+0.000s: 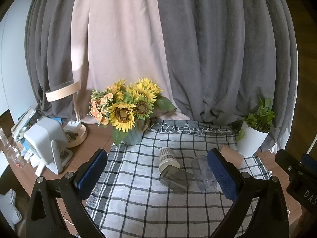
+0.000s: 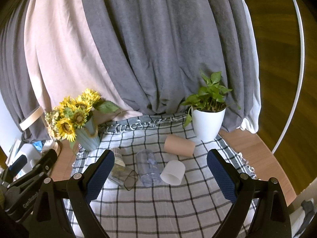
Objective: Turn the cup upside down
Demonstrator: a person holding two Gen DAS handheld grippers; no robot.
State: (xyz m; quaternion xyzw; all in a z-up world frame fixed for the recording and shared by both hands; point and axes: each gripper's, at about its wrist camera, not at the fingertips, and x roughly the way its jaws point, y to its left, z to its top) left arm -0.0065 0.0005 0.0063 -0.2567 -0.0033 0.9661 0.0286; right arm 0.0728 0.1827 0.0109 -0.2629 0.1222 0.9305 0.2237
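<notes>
Clear cup (image 2: 148, 167) lies beyond right gripper (image 2: 160, 170) (spread).

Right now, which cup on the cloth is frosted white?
The white cup nearest the right hand-held gripper, lying beside the clear cup; the brown cup lies behind it.

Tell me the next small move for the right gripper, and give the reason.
Probably ease the right gripper forward and down toward the white cup, fingers straddling its sides. Both grippers are open and empty, all the cups lie on their sides on the checked cloth, and the white cup lies nearest the right gripper's open jaws.
</notes>
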